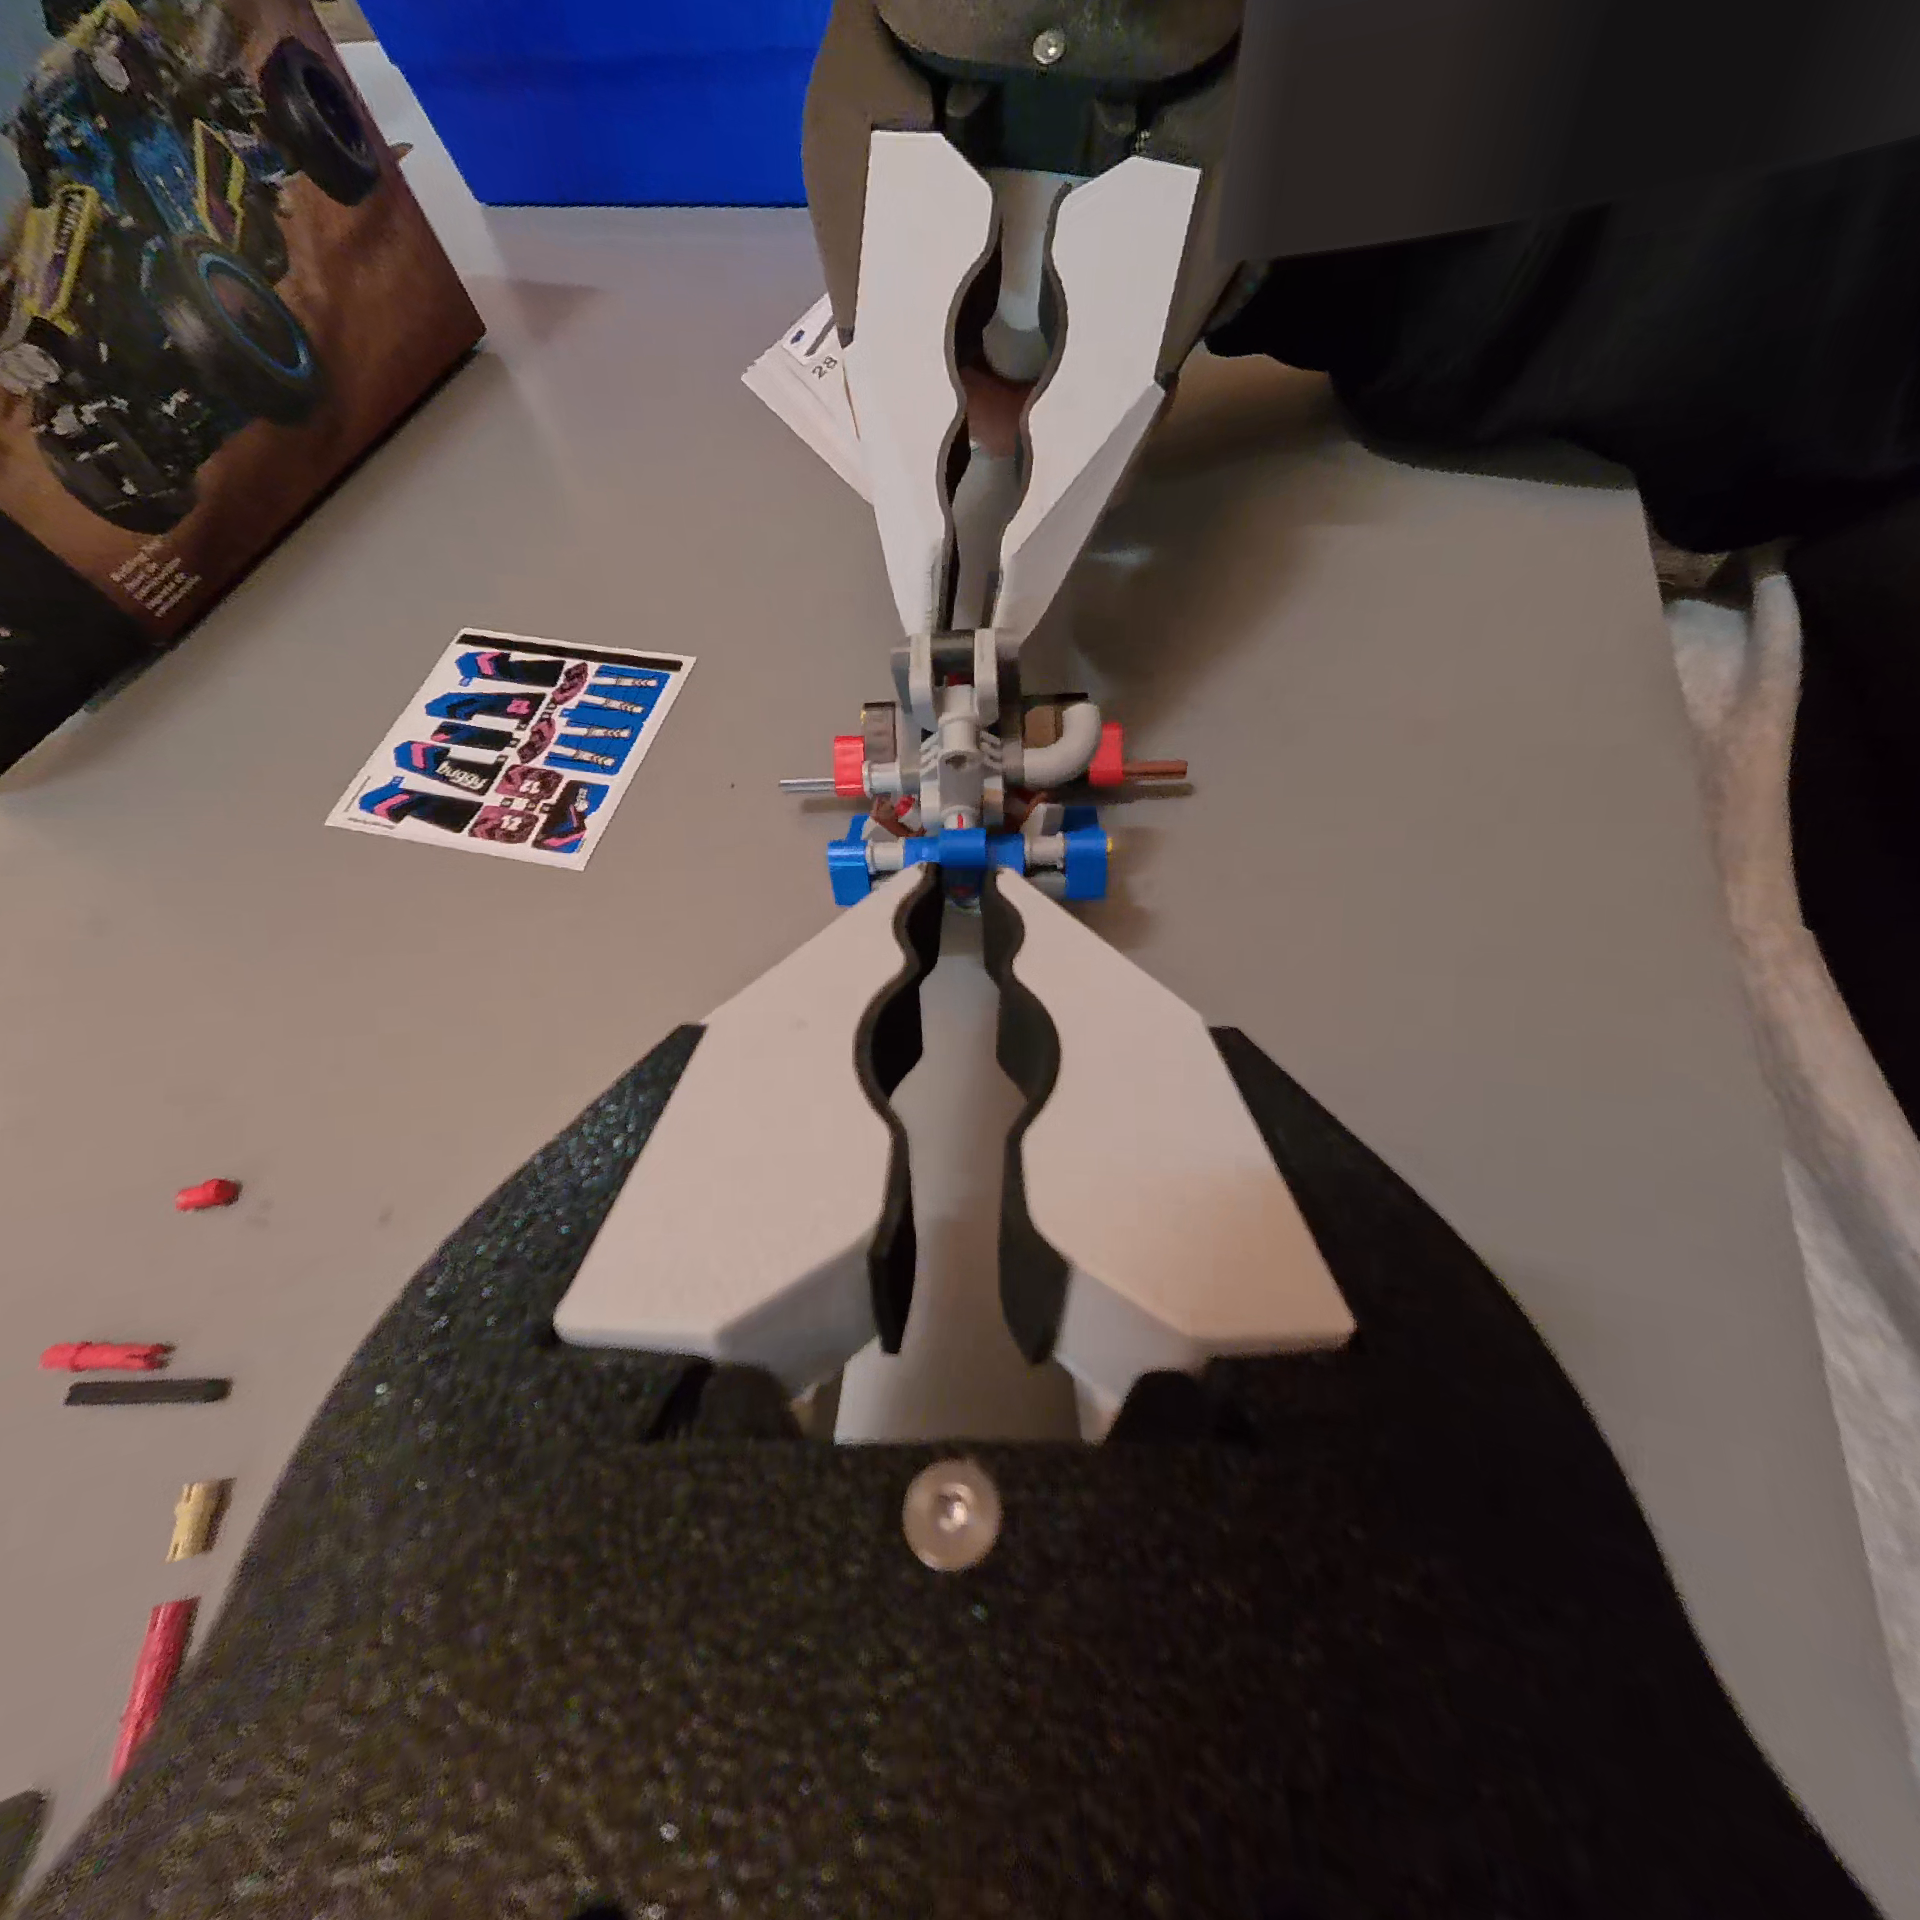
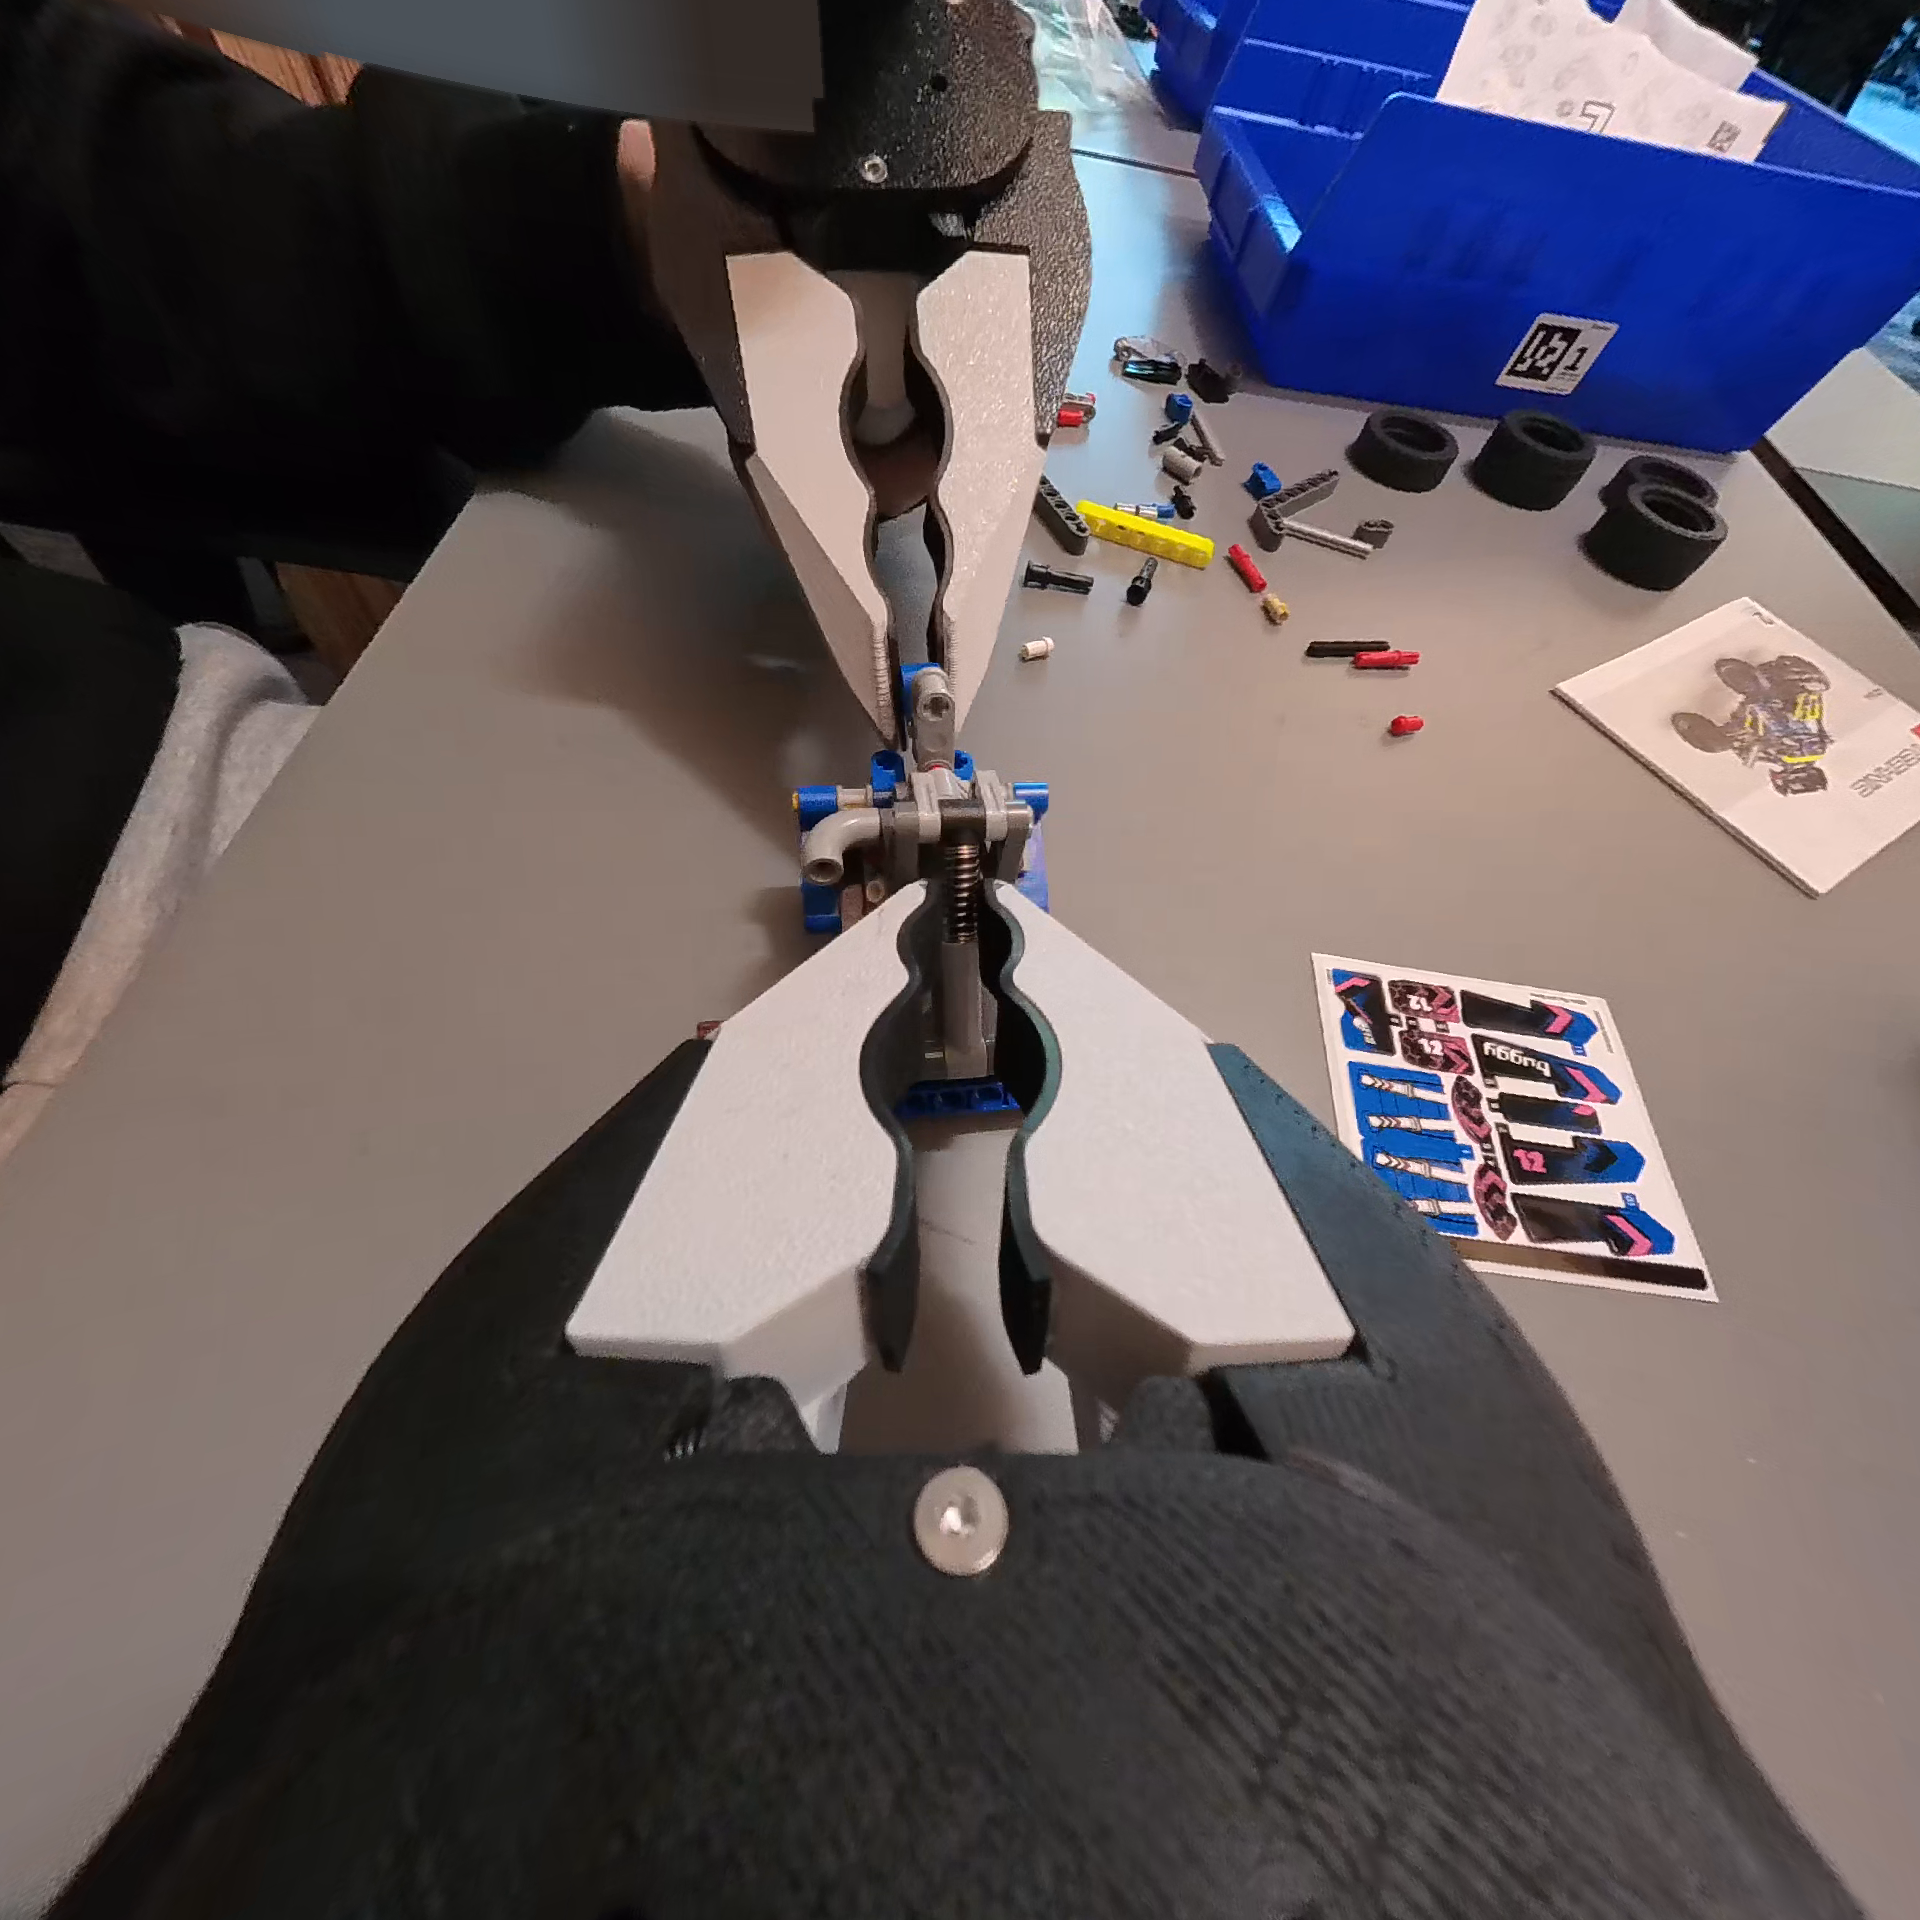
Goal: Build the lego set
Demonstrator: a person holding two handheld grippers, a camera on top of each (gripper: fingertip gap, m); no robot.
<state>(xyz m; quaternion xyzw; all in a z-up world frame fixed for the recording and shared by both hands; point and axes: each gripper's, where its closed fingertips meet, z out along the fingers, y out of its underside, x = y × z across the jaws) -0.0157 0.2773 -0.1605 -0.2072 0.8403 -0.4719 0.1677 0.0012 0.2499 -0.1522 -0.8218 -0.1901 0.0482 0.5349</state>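
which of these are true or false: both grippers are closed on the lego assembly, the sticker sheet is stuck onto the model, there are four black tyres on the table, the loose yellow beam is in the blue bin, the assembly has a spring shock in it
1. Both grippers grip the lego assembly. True: the left gripper and the right gripper close on it from opposite ends.
2. The sticker sheet is stuck onto the model. False: it lies flat on the table, apart from the assembly.
3. Four black tyres sit on the table. True, in front of the blue bin.
4. The yellow beam is in the bin. False: it lies on the table among loose parts.
5. The assembly has a spring shock. True.
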